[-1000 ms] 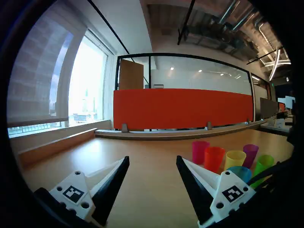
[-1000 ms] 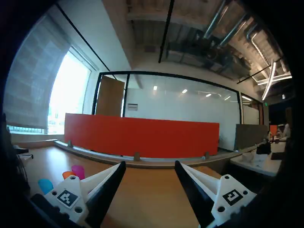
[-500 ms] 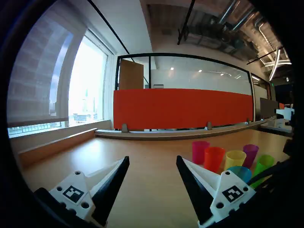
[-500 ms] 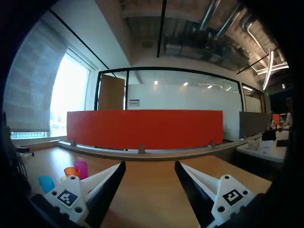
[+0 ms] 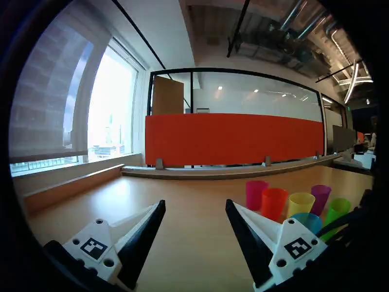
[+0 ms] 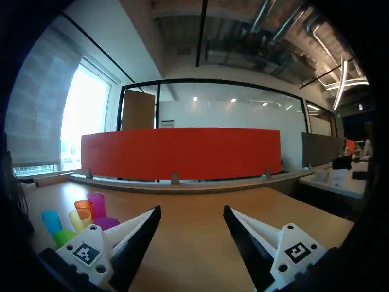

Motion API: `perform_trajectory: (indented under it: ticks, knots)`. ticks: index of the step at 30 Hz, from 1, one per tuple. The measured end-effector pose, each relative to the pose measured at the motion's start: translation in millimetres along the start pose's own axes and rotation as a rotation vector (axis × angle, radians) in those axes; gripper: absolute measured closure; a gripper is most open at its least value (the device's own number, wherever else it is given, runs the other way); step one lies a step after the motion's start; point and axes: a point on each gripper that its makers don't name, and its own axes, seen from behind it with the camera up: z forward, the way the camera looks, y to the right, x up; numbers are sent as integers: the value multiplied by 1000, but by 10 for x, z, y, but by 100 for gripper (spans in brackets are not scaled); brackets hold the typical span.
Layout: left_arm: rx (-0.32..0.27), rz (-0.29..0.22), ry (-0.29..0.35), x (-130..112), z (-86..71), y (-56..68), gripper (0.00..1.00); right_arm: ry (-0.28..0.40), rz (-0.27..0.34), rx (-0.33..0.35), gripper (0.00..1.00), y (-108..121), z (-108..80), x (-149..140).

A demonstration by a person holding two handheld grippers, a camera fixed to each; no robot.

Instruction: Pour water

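Horizontally aimed, left hand-held gripper point(image 5: 194, 201) spread, right hand-held gripper point(image 6: 191, 207) spread, empty

Bright daylight enters through the window point(image 5: 109, 112) left of the tool, blown out to white. Strip lights point(image 5: 352, 80) glare upper right. Table point(image 5: 194, 194) carries a soft sheen. Cups point(image 5: 274, 202) sharp, colours saturated. Straight lines bow strongly toward the edges.

left two-finger gripper point(image 5: 195, 201): black wedge-shaped fingers point(image 5: 143, 238) that taper to points. Each is bolted to a white plastic mount point(image 5: 116, 228) carrying a square black-and-white fiducial tag point(image 5: 93, 247), with round screw holes point(image 5: 99, 221) around it. right two-finger gripper point(image 6: 191, 208): same build, black pointed fingers point(image 6: 138, 238), white mounts point(image 6: 104, 233), one tag point(image 6: 297, 252) per side.
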Motion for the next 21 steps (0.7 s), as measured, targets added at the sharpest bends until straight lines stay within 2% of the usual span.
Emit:
perform_trajectory:
  ticks: [6, 21]
  knots:
    - [0, 0, 0, 0, 2, -3, 8, 4, -13, 4, 1, -8, 35, -44]
    - [0, 0, 0, -2, 0, -4, 8, -24, 1, 2, 0, 44, 48, -219]
